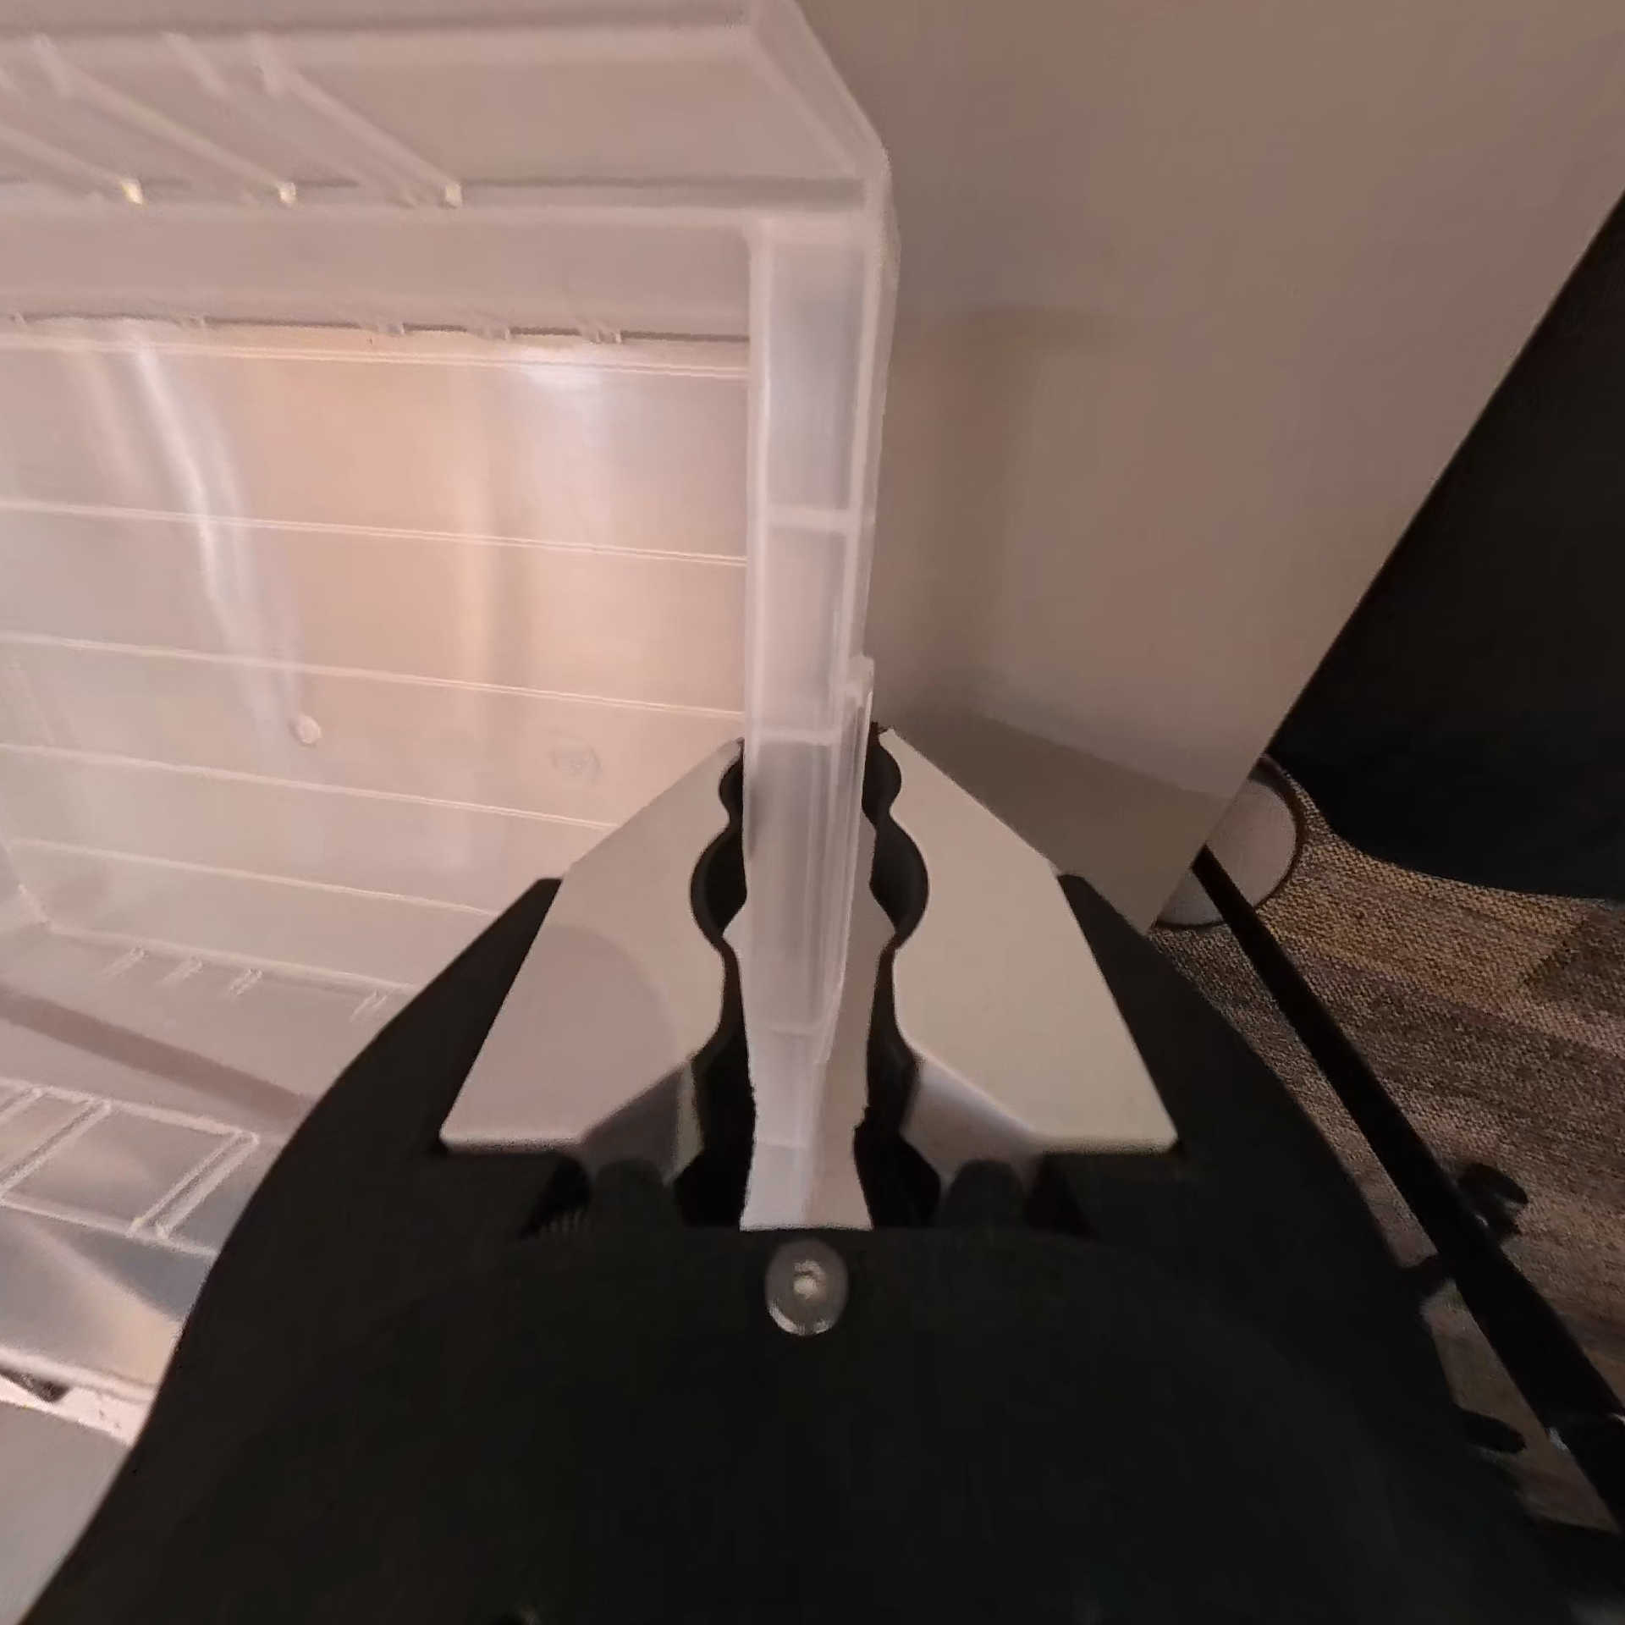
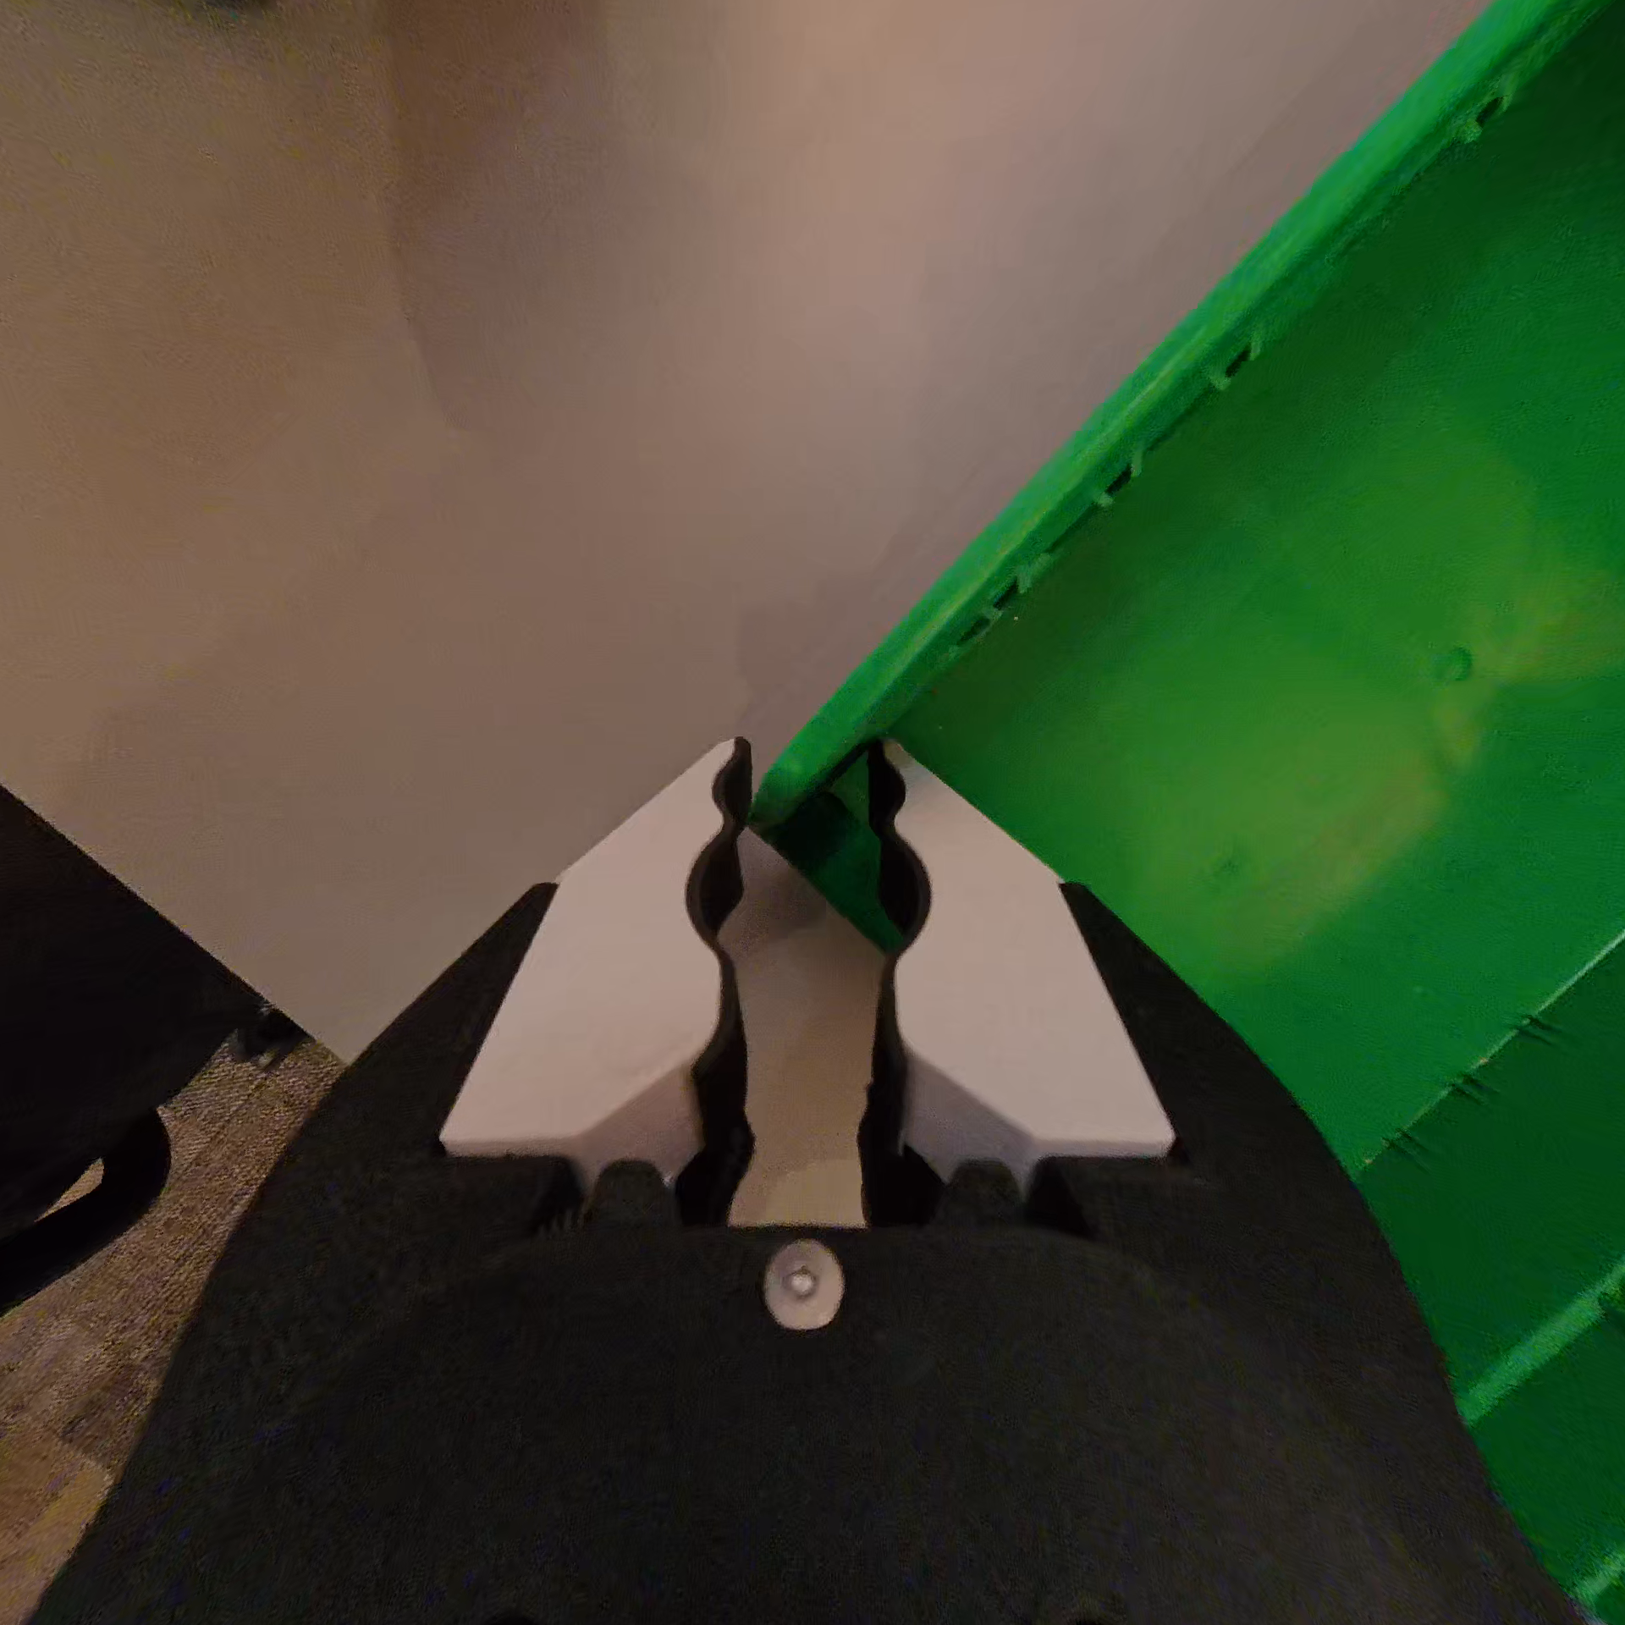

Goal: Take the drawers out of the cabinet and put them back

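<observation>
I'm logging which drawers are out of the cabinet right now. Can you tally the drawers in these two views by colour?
Translucent white drawer, its edge between the fingers of the left gripper: 1
Green drawer, its corner at the tips of the right gripper: 1
Total: 2 drawers

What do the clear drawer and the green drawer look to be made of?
Clear drawer: probably translucent moulded plastic, glossy; light shows through, with moulded ribs. Green drawer: opaque green plastic by its look, smooth with a slight sheen and moulded ribs under its rim.
</observation>
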`<state>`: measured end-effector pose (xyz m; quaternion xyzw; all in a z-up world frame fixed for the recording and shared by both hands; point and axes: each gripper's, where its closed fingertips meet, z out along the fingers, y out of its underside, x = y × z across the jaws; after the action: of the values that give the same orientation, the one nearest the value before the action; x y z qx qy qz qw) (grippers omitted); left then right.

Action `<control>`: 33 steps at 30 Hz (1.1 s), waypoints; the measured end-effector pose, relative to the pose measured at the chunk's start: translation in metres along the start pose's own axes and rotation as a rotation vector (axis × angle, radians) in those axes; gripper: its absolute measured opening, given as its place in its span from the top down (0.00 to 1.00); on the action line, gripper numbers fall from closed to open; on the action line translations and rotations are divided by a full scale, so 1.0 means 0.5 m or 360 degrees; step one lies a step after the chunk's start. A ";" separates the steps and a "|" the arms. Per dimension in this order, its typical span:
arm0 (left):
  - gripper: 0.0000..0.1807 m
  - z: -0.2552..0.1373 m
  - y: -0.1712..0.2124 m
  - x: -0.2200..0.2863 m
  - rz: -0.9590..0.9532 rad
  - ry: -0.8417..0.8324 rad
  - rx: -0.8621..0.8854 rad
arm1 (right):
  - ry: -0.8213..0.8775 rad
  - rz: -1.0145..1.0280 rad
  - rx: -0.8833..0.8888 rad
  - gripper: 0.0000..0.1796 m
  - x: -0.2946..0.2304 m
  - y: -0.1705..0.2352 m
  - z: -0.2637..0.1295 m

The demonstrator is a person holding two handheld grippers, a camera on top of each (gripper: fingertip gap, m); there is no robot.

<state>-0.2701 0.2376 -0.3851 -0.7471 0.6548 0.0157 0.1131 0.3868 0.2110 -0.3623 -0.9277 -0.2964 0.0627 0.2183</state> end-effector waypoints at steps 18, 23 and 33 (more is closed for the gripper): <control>0.78 -0.175 -0.041 -0.055 -0.0299 -0.0313 0.0372 | 0.0299 -0.0108 0.0359 0.58 -0.030 -0.086 -0.162; 0.97 -0.289 -0.148 -0.094 -0.0295 -0.0520 0.0624 | 0.0433 -0.0368 0.0582 0.66 -0.101 -0.199 -0.248; 1.00 -0.311 -0.282 -0.166 -0.0369 -0.0992 0.0382 | 0.0217 -0.0843 0.0755 0.98 -0.357 -0.342 -0.234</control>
<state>-0.1628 0.3056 -0.1986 -0.7571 0.4969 0.1528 0.3955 0.1803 0.1894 -0.1839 -0.7443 -0.4883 0.0091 0.4555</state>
